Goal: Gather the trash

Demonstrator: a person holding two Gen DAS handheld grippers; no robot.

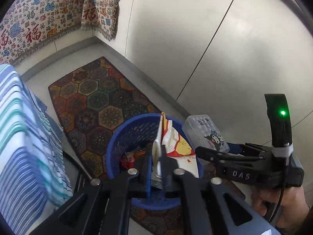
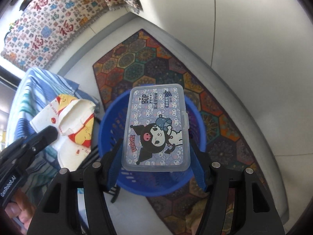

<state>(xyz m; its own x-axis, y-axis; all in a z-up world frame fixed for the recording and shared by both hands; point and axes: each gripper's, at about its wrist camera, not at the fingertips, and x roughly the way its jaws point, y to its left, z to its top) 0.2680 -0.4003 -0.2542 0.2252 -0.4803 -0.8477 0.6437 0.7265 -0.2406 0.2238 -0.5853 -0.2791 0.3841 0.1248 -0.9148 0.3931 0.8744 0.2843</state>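
Observation:
A blue mesh trash basket (image 1: 125,137) stands on a patterned rug; it also shows in the right wrist view (image 2: 109,129). My left gripper (image 1: 157,156) is shut on a crumpled white paper wrapper with a yellow bear print (image 1: 176,145), held over the basket. The wrapper shows in the right wrist view (image 2: 74,125) left of the basket. My right gripper (image 2: 156,156) is shut on a clear plastic floss-pick box with a cartoon label (image 2: 156,125), held above the basket. The box shows in the left wrist view (image 1: 205,135) by the basket's right rim. Some red trash (image 1: 127,160) lies inside.
A hexagon-patterned rug (image 1: 97,101) lies on the pale floor beside a grey wall (image 1: 215,39). A blue-striped cloth (image 1: 23,133) covers furniture at the left. A cloth with red characters (image 1: 39,19) hangs at the back.

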